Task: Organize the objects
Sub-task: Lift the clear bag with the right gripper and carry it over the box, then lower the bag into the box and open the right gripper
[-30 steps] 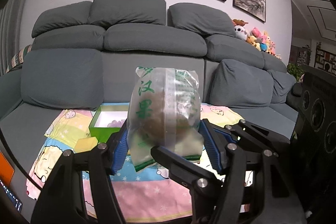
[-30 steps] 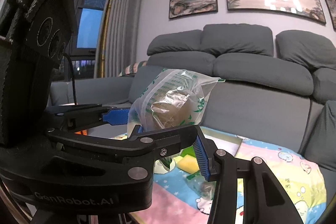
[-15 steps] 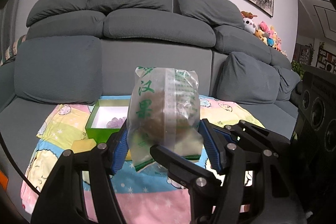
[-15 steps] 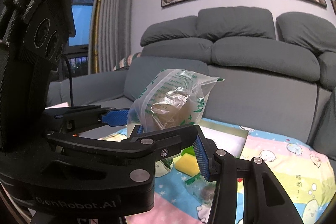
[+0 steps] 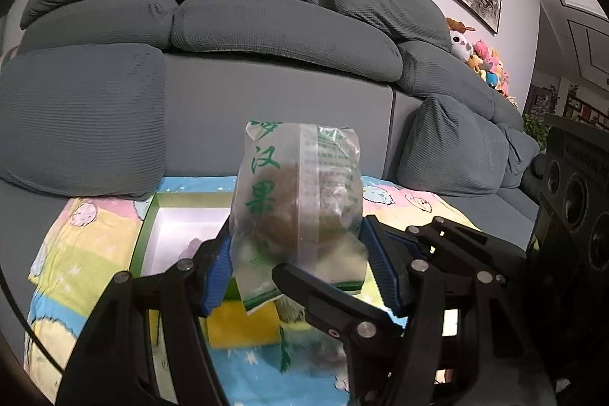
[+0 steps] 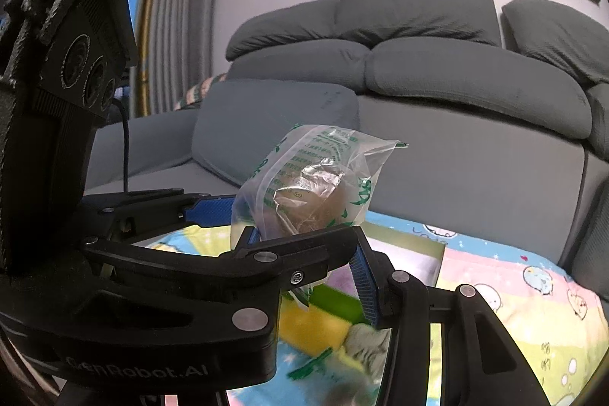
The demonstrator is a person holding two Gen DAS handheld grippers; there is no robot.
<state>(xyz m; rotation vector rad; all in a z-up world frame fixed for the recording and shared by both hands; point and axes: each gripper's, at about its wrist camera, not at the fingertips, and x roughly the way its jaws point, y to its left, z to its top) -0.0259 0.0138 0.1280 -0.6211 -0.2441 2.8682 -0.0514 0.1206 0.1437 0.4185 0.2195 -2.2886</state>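
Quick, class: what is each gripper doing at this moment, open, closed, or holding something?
Left gripper: closed on the clear plastic bag with green print and a brown round fruit inside.
Right gripper: closed on the same bag.

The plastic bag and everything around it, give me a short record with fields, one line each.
held item: clear plastic bag with green print, a brown round thing inside
left hand-held gripper: blue pads pressed on the bag's two sides
right hand-held gripper: shut on the same bag, seen from the side
box: green box with white inside, open, on the blanket behind the bag
blanket: pastel cartoon blanket spread over the sofa seat
sofa: grey sofa with loose cushions
below the bag: yellow block, blurred
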